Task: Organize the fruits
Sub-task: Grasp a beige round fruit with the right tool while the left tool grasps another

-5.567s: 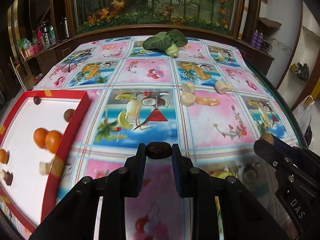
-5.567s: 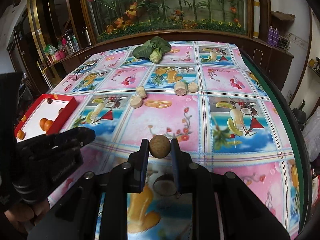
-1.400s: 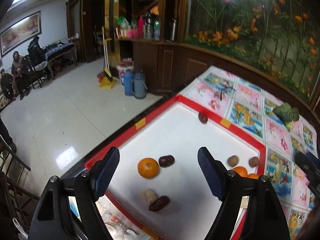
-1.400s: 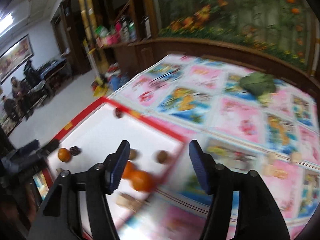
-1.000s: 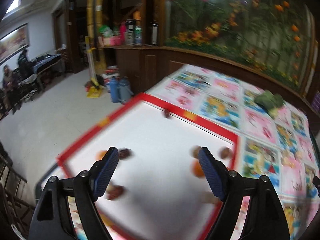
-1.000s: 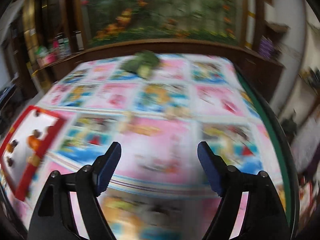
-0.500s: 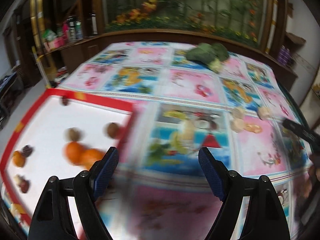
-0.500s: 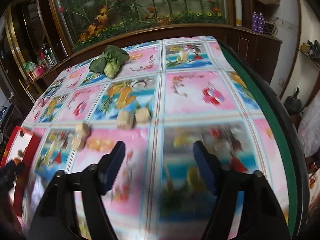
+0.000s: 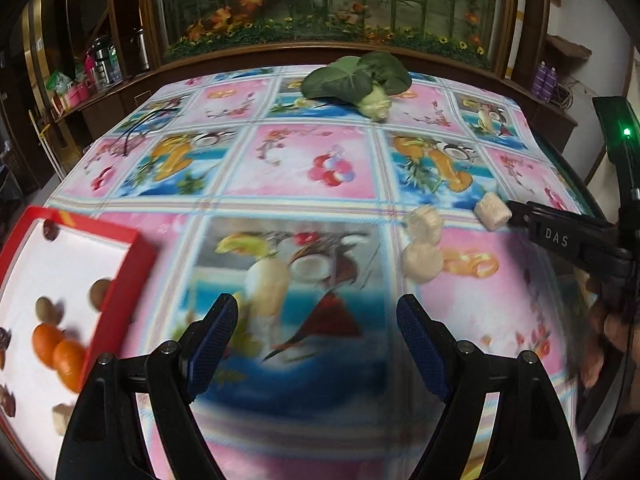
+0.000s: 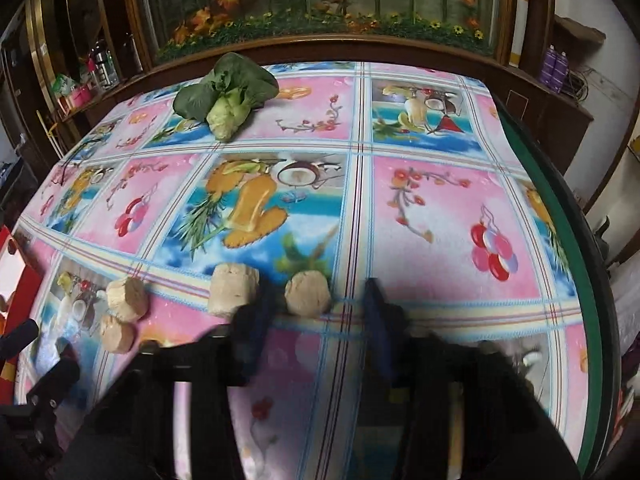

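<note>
Several pale peeled fruit chunks lie on the patterned tablecloth. In the right wrist view one chunk (image 10: 308, 294) sits just ahead of my open right gripper (image 10: 316, 320), slightly left of its middle, with another chunk (image 10: 234, 288) to the left. Two more chunks (image 10: 120, 314) lie farther left. In the left wrist view my left gripper (image 9: 316, 342) is open and empty above the cloth; two chunks (image 9: 422, 246) lie ahead to its right. The red tray (image 9: 124, 280) at left holds oranges (image 9: 58, 352), brown round fruits and dates.
A leafy green vegetable (image 9: 356, 80) lies at the far side of the table. The table's green right edge (image 10: 560, 208) drops off to the floor. A wooden-framed planter wall (image 9: 320, 0) stands behind the table. The right gripper's body (image 9: 568, 236) shows at right.
Both grippers have swung from the red tray back over the tablecloth. The right gripper has come down close to the pale chunks. Both stay open and empty.
</note>
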Demonstrator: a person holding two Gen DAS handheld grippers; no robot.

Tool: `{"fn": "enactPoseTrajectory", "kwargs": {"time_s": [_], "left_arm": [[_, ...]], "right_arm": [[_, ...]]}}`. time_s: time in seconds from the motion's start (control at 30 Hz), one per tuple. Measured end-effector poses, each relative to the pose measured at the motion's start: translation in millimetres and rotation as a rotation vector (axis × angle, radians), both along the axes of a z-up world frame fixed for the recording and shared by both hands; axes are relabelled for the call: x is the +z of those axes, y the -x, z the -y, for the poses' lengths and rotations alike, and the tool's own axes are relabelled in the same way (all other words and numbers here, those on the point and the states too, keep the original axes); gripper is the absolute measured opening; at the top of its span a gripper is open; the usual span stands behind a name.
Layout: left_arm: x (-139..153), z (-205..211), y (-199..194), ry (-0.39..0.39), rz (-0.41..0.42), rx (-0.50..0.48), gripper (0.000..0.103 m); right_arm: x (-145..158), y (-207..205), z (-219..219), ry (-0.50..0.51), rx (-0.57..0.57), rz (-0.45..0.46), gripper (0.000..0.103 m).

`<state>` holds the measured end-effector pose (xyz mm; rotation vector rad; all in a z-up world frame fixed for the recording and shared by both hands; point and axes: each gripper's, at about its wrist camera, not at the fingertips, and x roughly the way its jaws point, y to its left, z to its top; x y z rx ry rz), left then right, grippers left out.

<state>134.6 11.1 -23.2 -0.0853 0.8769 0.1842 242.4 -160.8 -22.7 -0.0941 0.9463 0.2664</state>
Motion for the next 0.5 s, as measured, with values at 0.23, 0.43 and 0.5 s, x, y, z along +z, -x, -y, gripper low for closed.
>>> {"fn": "enactPoseTrajectory", "kwargs": {"time_s": [0.23,0.43,0.5], "left_arm": [[-7.9,25.3,-28.4,-0.007,-0.023,-0.036,0.081],[-5.9,37.5,-31.6,-0.006,-0.022,-0.063,0.081],[-1.7,37.6,-27.6,0.016,-0.007,-0.069,0.081]], "right_arm": [[1.4,10.9,6.8,0.017,-0.015,0.003,0.024],[7.3,34.1,22.2,0.001,-0.022,0.001,0.024],[12.3,45.6,28.3,-0.004,-0.027,0.009,0.024]]}}
